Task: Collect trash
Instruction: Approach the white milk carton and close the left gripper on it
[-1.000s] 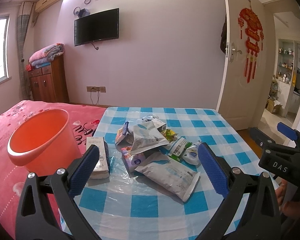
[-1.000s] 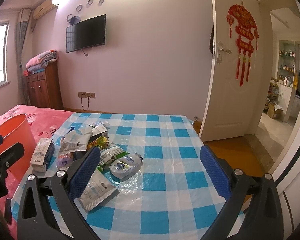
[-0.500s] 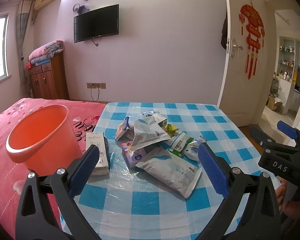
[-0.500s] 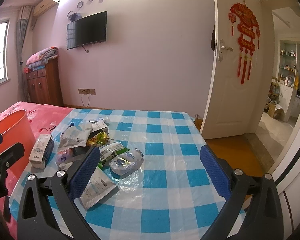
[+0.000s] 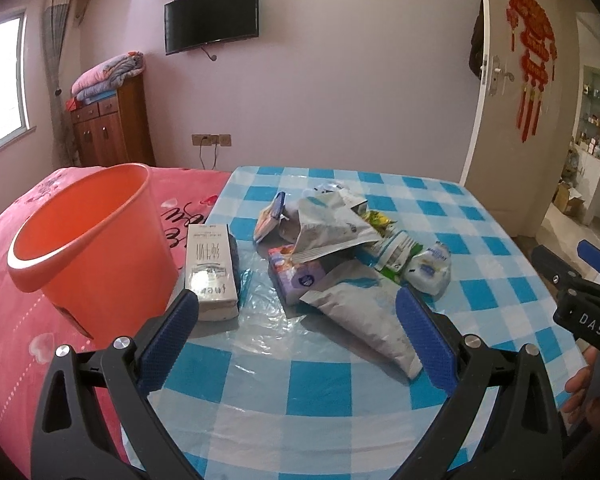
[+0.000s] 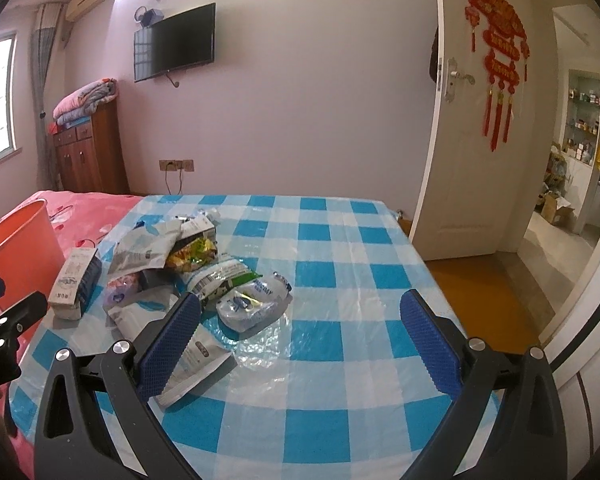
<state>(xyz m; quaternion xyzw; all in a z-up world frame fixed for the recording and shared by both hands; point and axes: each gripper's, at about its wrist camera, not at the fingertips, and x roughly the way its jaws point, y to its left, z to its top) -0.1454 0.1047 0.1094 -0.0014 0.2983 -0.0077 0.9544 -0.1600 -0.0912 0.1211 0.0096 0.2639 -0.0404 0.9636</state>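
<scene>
A pile of trash lies on the blue-checked table [image 5: 300,384]: a white milk carton [image 5: 211,270], a long grey pouch [image 5: 364,320], a crumpled grey bag [image 5: 328,228], a purple tissue pack [image 5: 300,278] and a white wrapper [image 5: 428,272]. An orange bucket [image 5: 88,248] stands at the table's left, on the pink bed. My left gripper [image 5: 298,336] is open and empty, just short of the pile. My right gripper [image 6: 300,344] is open and empty, over the table to the right of the pile, near the white wrapper [image 6: 252,304]. The carton [image 6: 74,284] and bucket [image 6: 16,248] also show in the right wrist view.
A pink bed [image 5: 8,340] lies left of the table. An open door [image 6: 472,120] and a doorway are on the right. A wooden cabinet [image 5: 108,128] stands by the far wall under a TV [image 5: 212,16]. The right gripper's tip [image 5: 580,280] shows at the left view's right edge.
Both grippers have moved forward and lower toward the trash pile, which looks larger and nearer. Both stay open and empty.
</scene>
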